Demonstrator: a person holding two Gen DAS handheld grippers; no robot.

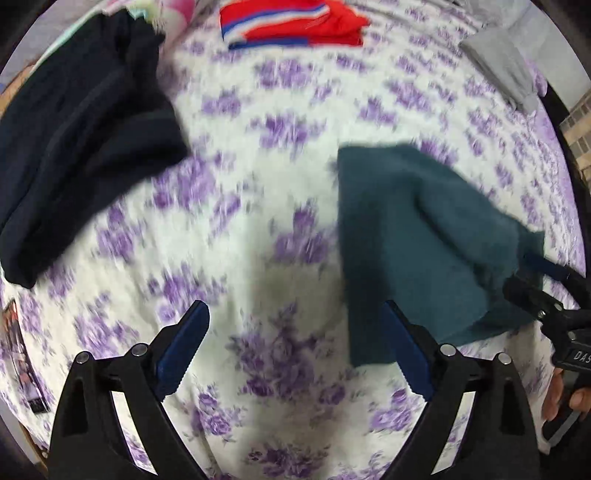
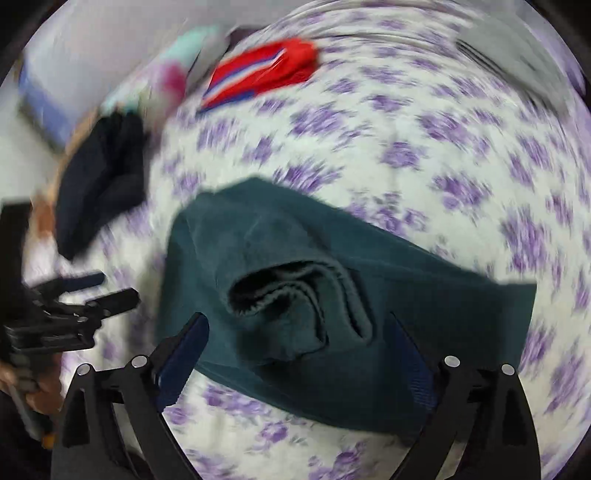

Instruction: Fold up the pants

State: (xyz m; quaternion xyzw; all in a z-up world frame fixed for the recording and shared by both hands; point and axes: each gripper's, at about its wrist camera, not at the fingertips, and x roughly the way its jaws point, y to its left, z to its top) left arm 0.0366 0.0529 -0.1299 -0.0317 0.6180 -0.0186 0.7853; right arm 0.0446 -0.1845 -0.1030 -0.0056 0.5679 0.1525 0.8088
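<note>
Folded dark teal pants (image 1: 417,236) lie on the floral bedsheet, right of centre in the left wrist view. In the right wrist view the pants (image 2: 332,288) fill the centre, with a bunched fold on top. My left gripper (image 1: 295,350) is open and empty over bare sheet, its right finger at the pants' left edge. My right gripper (image 2: 299,354) is open with its fingers spread either side of the pants' near part, and I cannot tell if they touch. The right gripper also shows at the right edge of the left wrist view (image 1: 535,284). The left gripper shows at the left of the right wrist view (image 2: 92,291).
A dark navy garment (image 1: 81,136) lies at the left, also seen in the right wrist view (image 2: 99,184). A folded red garment with blue and white stripes (image 1: 291,24) sits at the far side. A grey garment (image 1: 506,70) lies at the far right.
</note>
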